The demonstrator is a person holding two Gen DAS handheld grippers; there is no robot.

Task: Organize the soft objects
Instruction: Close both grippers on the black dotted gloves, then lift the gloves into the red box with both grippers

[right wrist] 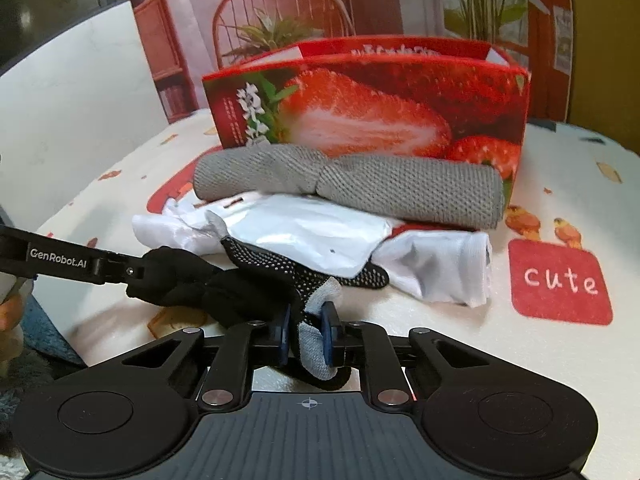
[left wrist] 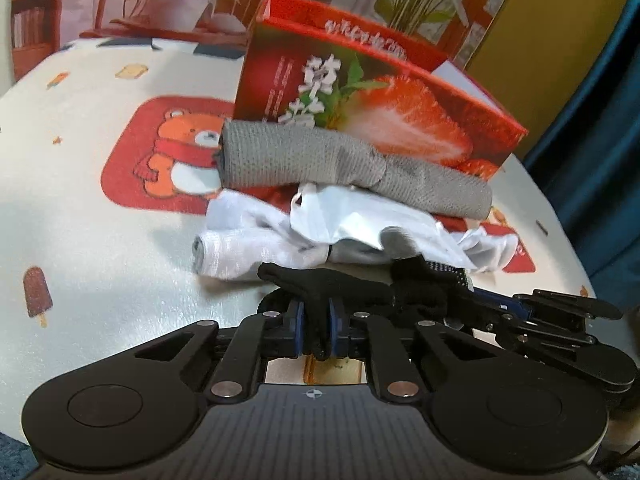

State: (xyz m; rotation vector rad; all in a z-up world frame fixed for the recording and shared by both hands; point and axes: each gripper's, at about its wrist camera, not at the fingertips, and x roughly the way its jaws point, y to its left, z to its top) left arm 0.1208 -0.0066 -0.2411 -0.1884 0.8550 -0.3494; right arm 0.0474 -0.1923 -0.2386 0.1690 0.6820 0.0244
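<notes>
The left gripper [left wrist: 318, 330] is clenched almost fully together on the finger end of a black glove [left wrist: 340, 288], the knit fabric squeezed between its two blue pads. The right gripper [right wrist: 306, 336] is likewise pinched nearly closed on the same black glove [right wrist: 248, 280], but at the opposite end, where its pads clamp the grey cuff (the dotted grip pattern of the palm faces up in the right wrist view). The glove stretches across between the two tools at the near edge of the table [left wrist: 100, 220], just in front of the other soft things.

Directly behind the glove lies a crumpled white cloth [right wrist: 440, 268] with a silvery foil pouch [right wrist: 312, 236] resting on top of it; the glove's tip tucks under the pouch's edge. Behind those, a rolled grey towel [right wrist: 400, 188] lies against the front wall of a red strawberry-printed box [right wrist: 360, 108], which stands open at the top. The table cover shows a cartoon bear [left wrist: 180, 156] and a red "cute" patch [right wrist: 560, 280].
</notes>
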